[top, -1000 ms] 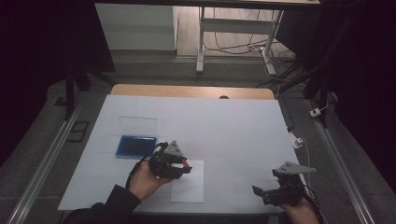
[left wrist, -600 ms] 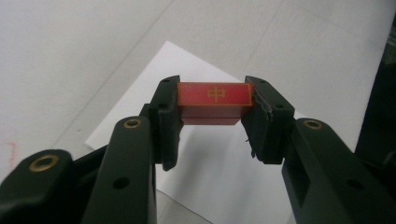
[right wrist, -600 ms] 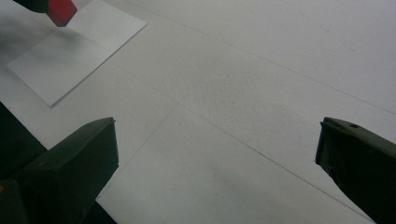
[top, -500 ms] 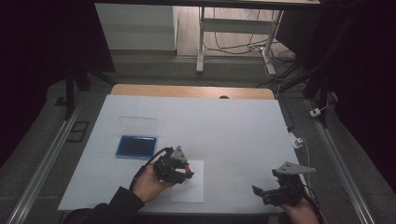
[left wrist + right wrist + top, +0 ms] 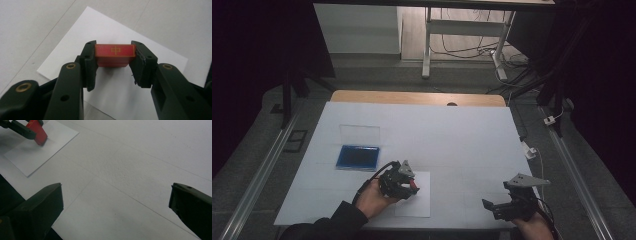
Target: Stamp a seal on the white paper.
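Left gripper [image 5: 113,62] clamps a red stamp [image 5: 113,53] by its two ends, one jaw on each side; the stamp's upper face carries a gold character and faces the gripper's camera. In the high view the left gripper [image 5: 408,185] sits over the left part of a white sheet [image 5: 418,202] lying near the front edge of the table [image 5: 452,135], with the person's left hand [image 5: 371,199] and dark sleeve coming in from the bottom. From the right gripper view the stamp [image 5: 37,131] hangs tilted, its lower end just above or on the sheet [image 5: 37,152]; contact cannot be told, though a soft shadow lies on the paper beside it. In the left gripper view the sheet [image 5: 100,22] spreads under and beyond the stamp, skewed against the table lines. Right gripper [image 5: 502,207] rests near the front right corner of the table, well apart from the sheet; its jaws stand wide, nothing between them, bare table surface below in its own view [image 5: 116,202]. A blue pad [image 5: 358,157] lies on the left half of the table, behind and left of the sheet, with a clear lid [image 5: 359,134] standing at its far edge. Table top is covered in white, a strip of wood showing at the far edge.
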`<state>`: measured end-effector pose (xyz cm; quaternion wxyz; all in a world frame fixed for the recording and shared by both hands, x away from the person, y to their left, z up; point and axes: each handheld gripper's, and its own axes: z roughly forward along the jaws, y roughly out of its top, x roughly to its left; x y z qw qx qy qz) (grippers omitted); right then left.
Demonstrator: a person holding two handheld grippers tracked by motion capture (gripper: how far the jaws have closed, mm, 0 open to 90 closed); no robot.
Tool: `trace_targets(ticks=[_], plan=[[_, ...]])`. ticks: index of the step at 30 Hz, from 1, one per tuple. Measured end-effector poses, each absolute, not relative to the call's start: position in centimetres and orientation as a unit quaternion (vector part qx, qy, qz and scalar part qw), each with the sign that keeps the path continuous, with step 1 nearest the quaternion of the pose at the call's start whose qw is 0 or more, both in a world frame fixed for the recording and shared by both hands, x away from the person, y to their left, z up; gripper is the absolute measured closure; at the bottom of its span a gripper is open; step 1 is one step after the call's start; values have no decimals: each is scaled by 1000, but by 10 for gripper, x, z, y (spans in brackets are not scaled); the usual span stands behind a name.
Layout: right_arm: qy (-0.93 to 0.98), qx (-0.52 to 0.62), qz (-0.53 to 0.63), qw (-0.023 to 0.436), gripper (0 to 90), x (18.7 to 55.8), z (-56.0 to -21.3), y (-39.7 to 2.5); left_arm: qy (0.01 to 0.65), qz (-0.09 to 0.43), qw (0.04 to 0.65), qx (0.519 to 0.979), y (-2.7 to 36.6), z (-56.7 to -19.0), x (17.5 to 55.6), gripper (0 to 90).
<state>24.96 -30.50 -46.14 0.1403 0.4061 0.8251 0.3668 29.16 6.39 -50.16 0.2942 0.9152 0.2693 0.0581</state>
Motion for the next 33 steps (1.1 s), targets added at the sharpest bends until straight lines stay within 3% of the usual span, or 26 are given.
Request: trace_targets(ticks=[20, 33], plan=[[828, 404, 364, 140, 0, 250, -461, -304, 274, 106, 306, 906, 61, -511, 276, 587], [829, 402, 361, 142, 0, 249, -461, -304, 291, 54, 326, 898, 69, -513, 288, 587]])
